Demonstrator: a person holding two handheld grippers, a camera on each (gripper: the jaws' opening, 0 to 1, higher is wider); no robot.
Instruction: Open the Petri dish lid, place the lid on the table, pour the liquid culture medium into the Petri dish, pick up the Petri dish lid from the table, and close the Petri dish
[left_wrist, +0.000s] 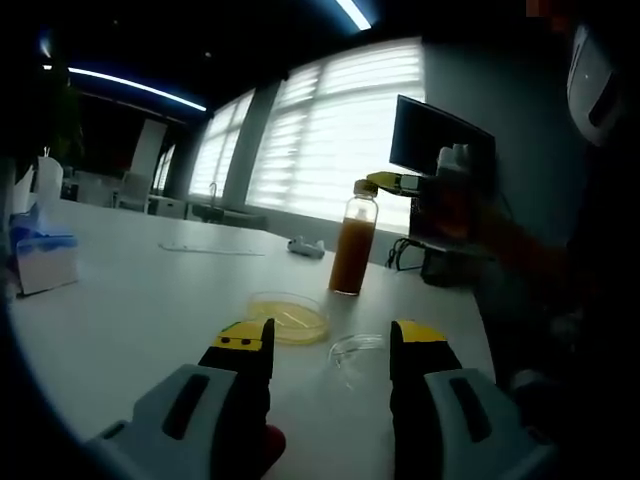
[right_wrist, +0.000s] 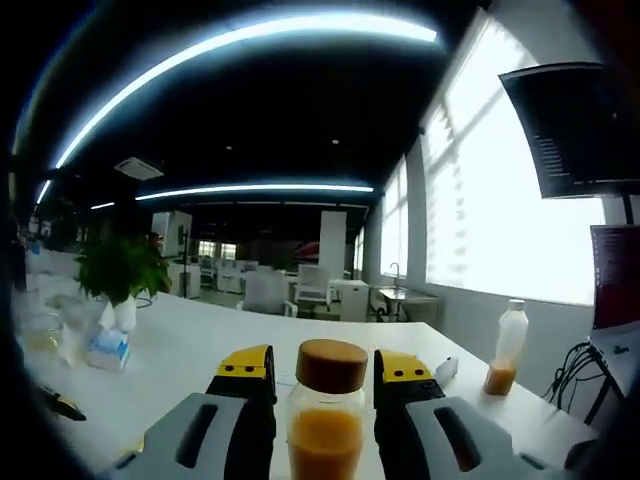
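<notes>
The Petri dish (left_wrist: 288, 317), holding yellow medium, lies uncovered on the white table (left_wrist: 140, 310). Its clear lid (left_wrist: 355, 350) rests on the table just right of it. My left gripper (left_wrist: 330, 338) hovers open in front of both, with nothing between its jaws. Behind the dish is the bottle of orange liquid medium (left_wrist: 352, 245), its base at the table. My right gripper (left_wrist: 393, 182) grips it near the cap. In the right gripper view the brown-capped bottle (right_wrist: 327, 420) sits between the jaws of my right gripper (right_wrist: 322, 365).
A dark monitor (left_wrist: 440, 140) and cables stand behind the bottle, with a person at the right. A blue box (left_wrist: 40, 258) sits at the left edge and a small white object (left_wrist: 305, 247) further back. A second, white-capped bottle (right_wrist: 508, 350), a plant (right_wrist: 120, 270) and a tissue pack (right_wrist: 105, 347) stand on the table.
</notes>
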